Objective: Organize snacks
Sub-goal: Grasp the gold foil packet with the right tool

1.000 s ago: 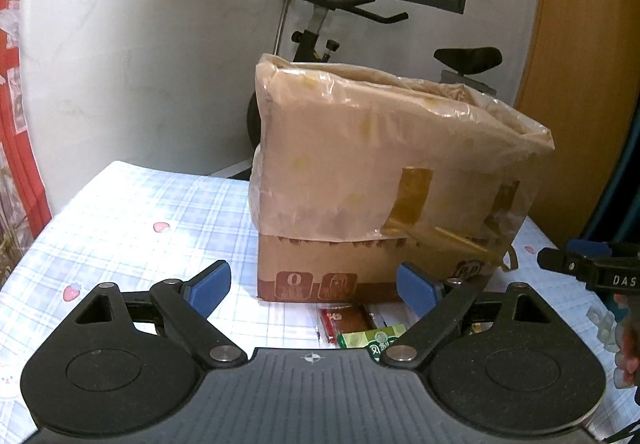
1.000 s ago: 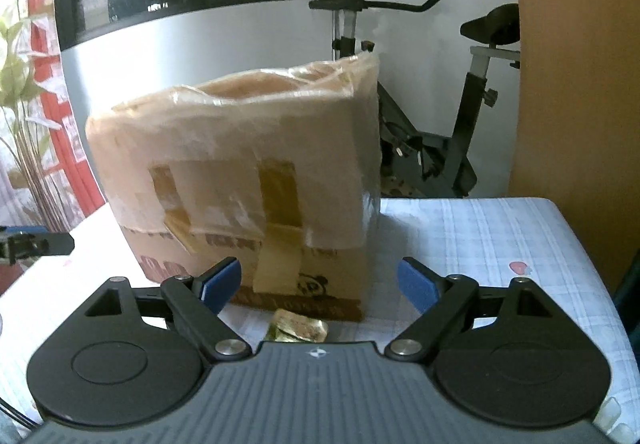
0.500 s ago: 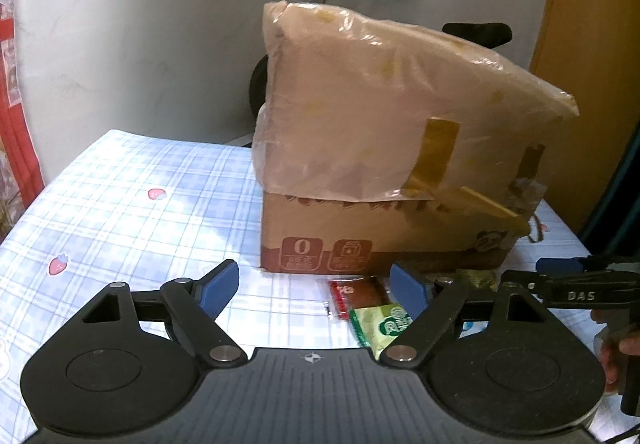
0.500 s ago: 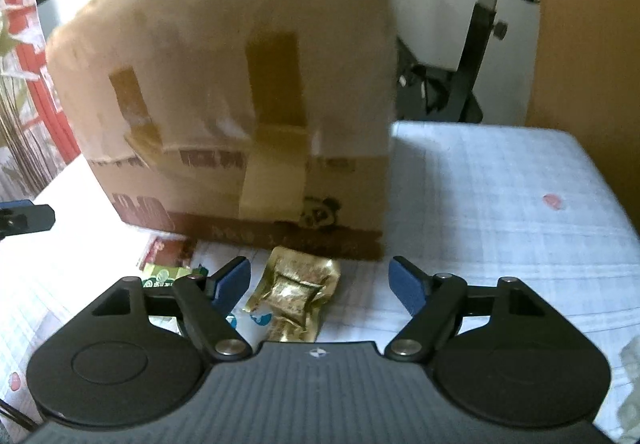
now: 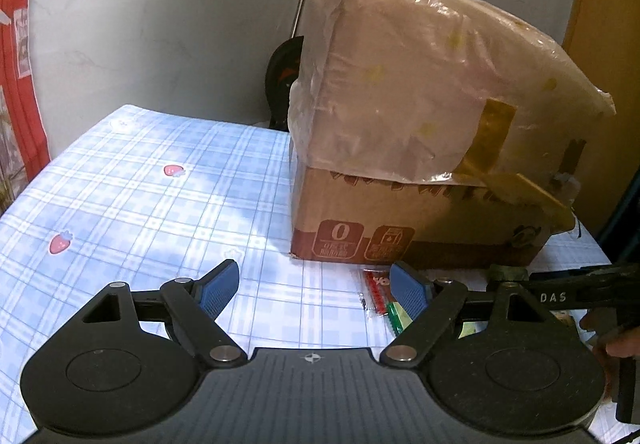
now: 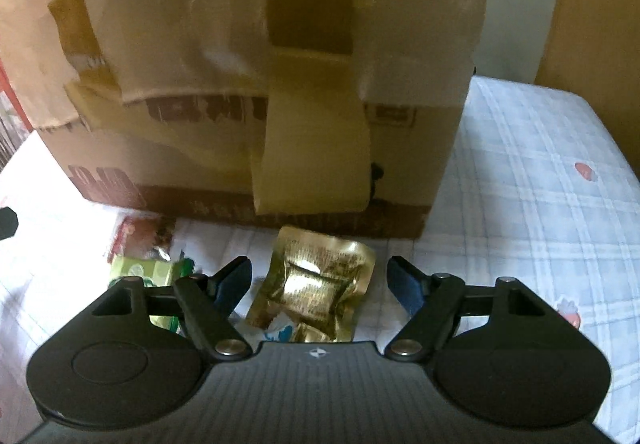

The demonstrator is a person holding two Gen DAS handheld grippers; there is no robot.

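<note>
A cardboard box (image 5: 420,228) lined with a clear plastic bag stands on the checked tablecloth (image 5: 140,183). Snack packets lie on the cloth in front of it: a gold foil one (image 6: 316,284), a green one (image 6: 140,272) and a red one (image 6: 140,236). My right gripper (image 6: 320,278) is open above the gold packet, which shows between its blue pads without touching them. My left gripper (image 5: 314,284) is open over bare cloth, left of the red packet (image 5: 374,292) and the green packet (image 5: 398,318). Its right finger hides part of them.
The box (image 6: 240,63) fills most of the right wrist view. The right gripper's black body (image 5: 580,296) and a hand reach in at the left wrist view's right edge. An exercise bike (image 5: 284,67) stands behind the table by a white wall.
Both grippers have sunk toward the table and come closer to the box. The right one has tipped down, bringing the gold packet between its fingers. Both pairs of jaws have narrowed slightly.
</note>
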